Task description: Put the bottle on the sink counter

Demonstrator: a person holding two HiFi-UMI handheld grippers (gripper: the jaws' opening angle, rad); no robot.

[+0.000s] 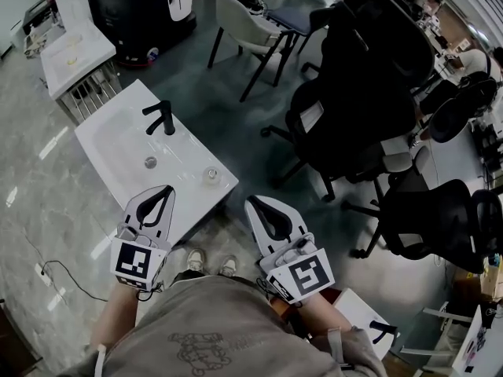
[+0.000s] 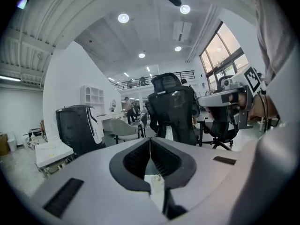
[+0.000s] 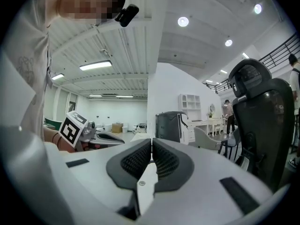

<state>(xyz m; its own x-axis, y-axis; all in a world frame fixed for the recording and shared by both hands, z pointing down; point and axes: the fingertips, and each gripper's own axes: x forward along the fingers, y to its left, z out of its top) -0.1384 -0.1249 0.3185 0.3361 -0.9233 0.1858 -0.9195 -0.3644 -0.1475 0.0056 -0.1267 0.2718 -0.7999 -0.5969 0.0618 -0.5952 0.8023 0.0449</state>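
A small clear bottle (image 1: 209, 176) stands upright on the white sink counter (image 1: 187, 204), near its right front corner, beside the basin. My left gripper (image 1: 164, 189) hovers over the counter's front edge, just left of the bottle, shut and empty. In the left gripper view its jaws (image 2: 150, 140) meet, and the bottle (image 2: 157, 177) shows small below them in the gap, apart from the pads. My right gripper (image 1: 252, 203) hangs off the counter's right front corner, over the floor; its jaws (image 3: 152, 141) are shut on nothing.
A black faucet (image 1: 161, 118) and a drain (image 1: 149, 162) sit in the basin. Black office chairs (image 1: 354, 108) crowd the right side. A white chair (image 1: 244, 22) and a dark machine (image 1: 141, 6) stand behind. A second white unit (image 1: 75, 53) is at far left.
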